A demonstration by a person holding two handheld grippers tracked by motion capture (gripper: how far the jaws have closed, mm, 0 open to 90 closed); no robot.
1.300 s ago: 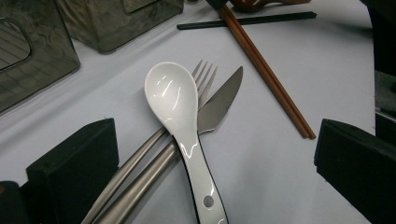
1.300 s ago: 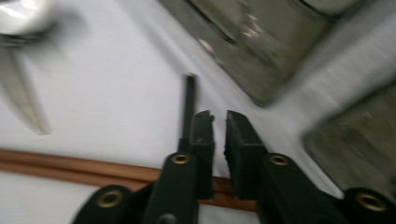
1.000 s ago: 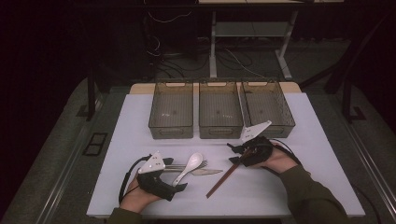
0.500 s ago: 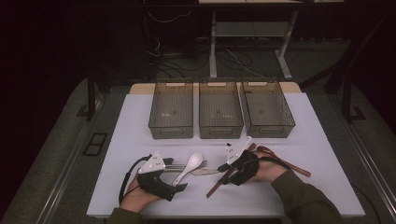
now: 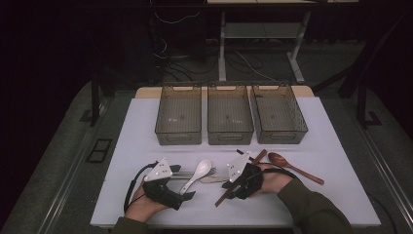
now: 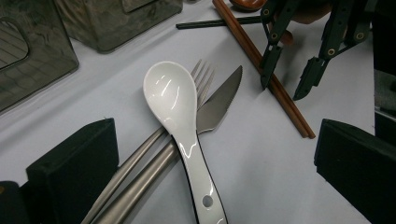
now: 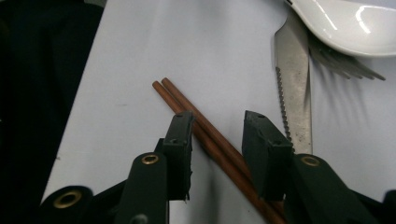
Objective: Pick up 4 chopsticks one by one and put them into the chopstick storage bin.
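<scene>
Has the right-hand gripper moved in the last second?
Yes. The right gripper has shifted left and toward the person, away from the right bin, straddling the brown chopsticks.

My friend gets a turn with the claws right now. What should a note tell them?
Right claw: open, lowered over the brown chopsticks, jaws either side of the pair, not clamped yet.
Left claw: open, jaws wide around the handles of the white spoon, fork and knife, gripping nothing.
The white spoon lies on top of the fork and knife. A wooden spoon lies on the table to the right.
Done: nothing sorted; the three bins look empty.
Left: probably close on the chopsticks, lift them, then move each piece of cutlery.
</scene>
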